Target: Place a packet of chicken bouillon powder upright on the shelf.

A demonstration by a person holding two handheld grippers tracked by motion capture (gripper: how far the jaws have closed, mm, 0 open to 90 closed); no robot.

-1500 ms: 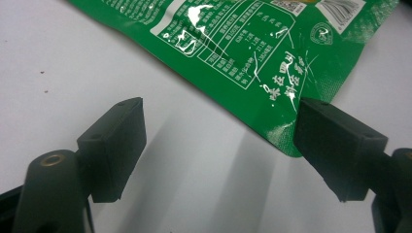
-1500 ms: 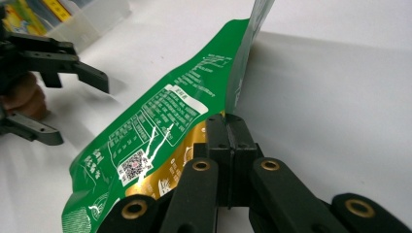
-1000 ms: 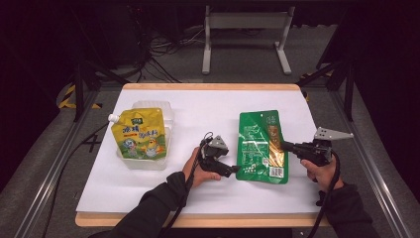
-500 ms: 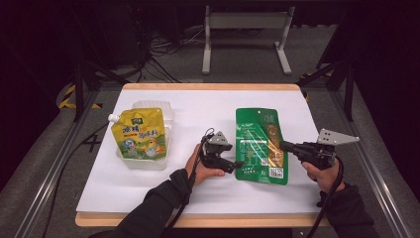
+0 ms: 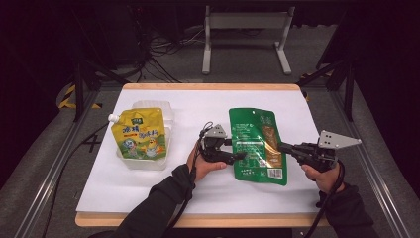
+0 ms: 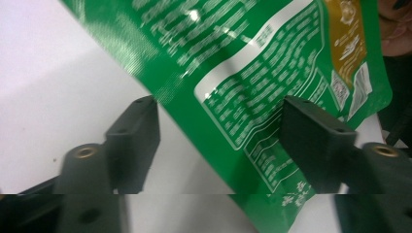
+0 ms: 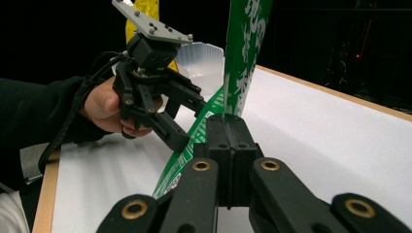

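Both grippers at green pouch: right gripper clamped on its edge, left gripper jaws just closing astride opposite edge, not pressing.

Bright overhead light on the white table, dark surroundings; glare streaks the green pouch; near jaws blurred.

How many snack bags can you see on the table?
2. The green pouch is near the middle, pinched at its edge by the right gripper, with the left gripper at its other edge. The yellow pouch rests in a clear container at the left.
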